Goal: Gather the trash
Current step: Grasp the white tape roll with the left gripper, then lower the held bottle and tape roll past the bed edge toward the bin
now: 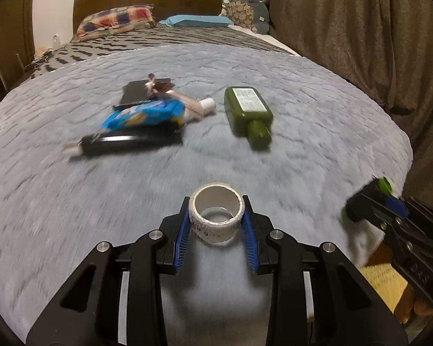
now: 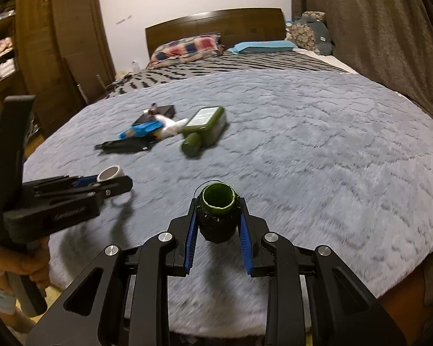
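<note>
My left gripper [image 1: 216, 220] is shut on a white tape roll [image 1: 216, 226], held above the grey blanket [image 1: 317, 121]; it also shows in the right wrist view [image 2: 112, 174]. My right gripper [image 2: 216, 216] is shut on a black spool with a green core [image 2: 218, 225], also seen at the right in the left wrist view [image 1: 369, 199]. On the blanket lie a blue snack wrapper [image 1: 145, 115], a black tube [image 1: 130, 142], a white tube [image 1: 200, 108], a black box [image 1: 143, 92] and a green bottle [image 1: 248, 111].
Pillows [image 1: 115, 18] and a wooden headboard [image 1: 147, 0] are at the bed's far end. Brown curtains [image 1: 360, 28] hang on the right. A wooden wardrobe [image 2: 57, 43] stands left of the bed. A yellow mat [image 1: 386, 285] lies on the floor.
</note>
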{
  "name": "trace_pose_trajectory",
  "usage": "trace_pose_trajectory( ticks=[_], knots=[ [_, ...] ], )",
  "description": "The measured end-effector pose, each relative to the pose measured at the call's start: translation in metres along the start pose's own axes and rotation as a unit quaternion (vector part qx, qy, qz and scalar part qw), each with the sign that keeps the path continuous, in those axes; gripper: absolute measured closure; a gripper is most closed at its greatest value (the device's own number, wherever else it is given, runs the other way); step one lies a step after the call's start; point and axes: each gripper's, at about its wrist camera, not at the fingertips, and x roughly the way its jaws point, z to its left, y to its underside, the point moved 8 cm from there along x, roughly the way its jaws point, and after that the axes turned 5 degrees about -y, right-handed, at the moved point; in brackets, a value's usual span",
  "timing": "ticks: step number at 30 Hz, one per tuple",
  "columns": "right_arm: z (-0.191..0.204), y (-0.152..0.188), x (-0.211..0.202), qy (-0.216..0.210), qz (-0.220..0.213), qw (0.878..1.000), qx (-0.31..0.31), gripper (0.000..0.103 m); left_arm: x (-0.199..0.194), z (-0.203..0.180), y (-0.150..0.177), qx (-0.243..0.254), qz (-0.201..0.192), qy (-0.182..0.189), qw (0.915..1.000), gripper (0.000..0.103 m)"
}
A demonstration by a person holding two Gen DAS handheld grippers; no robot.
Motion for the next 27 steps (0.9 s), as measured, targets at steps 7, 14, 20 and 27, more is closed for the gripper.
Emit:
trace_pose_trajectory(
  ticks=[7, 14, 20, 27],
  knots=[
    [0.024, 0.025, -0.023, -0.015, 0.007, 1.000, -0.009, 0.076, -0.054, 0.000, 0.040, -0.011, -0.017, 0.003, 0.9998, 0.072],
    [0.048, 0.065, -0.035, -0.036, 0.033, 0.999, -0.019, 0.076, -0.074, 0.004, 0.089, -0.025, -0.012, 0.001, 0.9996, 0.071],
    [0.056, 0.104, -0.030, -0.045, 0.071, 0.996, -0.019, 0.076, -0.072, 0.002, 0.135, -0.029, 0.016, -0.001, 0.9995, 0.071],
    [0.053, 0.143, -0.016, -0.035, 0.112, 0.993, -0.019, 0.076, -0.053, 0.005, 0.183, -0.039, 0.062, -0.002, 0.9973, 0.071]
  ],
)
